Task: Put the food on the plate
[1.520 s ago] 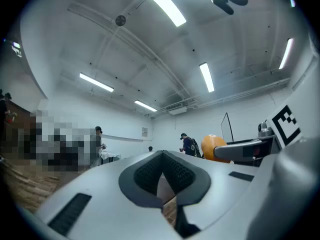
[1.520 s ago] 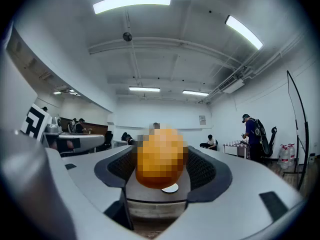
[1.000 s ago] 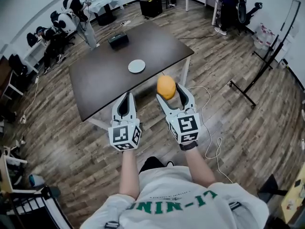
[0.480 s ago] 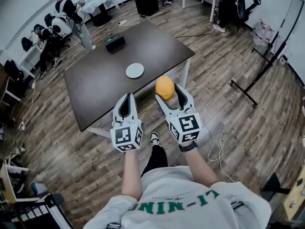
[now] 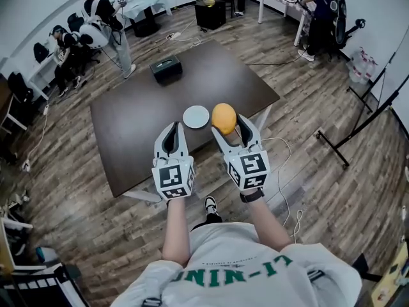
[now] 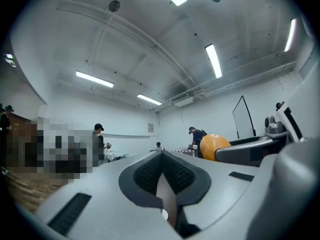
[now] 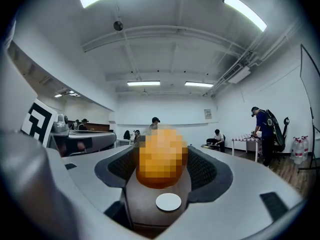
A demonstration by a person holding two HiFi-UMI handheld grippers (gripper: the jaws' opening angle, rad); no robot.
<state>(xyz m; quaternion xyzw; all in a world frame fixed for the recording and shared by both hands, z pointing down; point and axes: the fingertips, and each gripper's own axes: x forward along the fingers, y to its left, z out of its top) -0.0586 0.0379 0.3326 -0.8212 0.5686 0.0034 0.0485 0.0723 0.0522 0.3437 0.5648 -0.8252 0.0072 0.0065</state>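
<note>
A round orange piece of food (image 5: 223, 117) sits between the jaws of my right gripper (image 5: 225, 121), which is shut on it and held level over the near edge of the dark brown table (image 5: 137, 123). In the right gripper view the food (image 7: 161, 156) fills the gap between the pads. A small white plate (image 5: 196, 116) lies on the table just left of the food, ahead of both grippers. My left gripper (image 5: 169, 133) hangs beside the right one, shut and empty (image 6: 161, 171). The left gripper view catches the food (image 6: 214, 146) at its right.
A black box (image 5: 166, 68) stands on the table's far side. People stand and sit around the room's edges. A white cable (image 5: 281, 152) trails on the wooden floor at the right, near a black stand (image 5: 358, 117).
Both grippers have come forward together to the table. The plate, formerly well ahead, now lies just in front of the jaws. The food has stayed in the right gripper.
</note>
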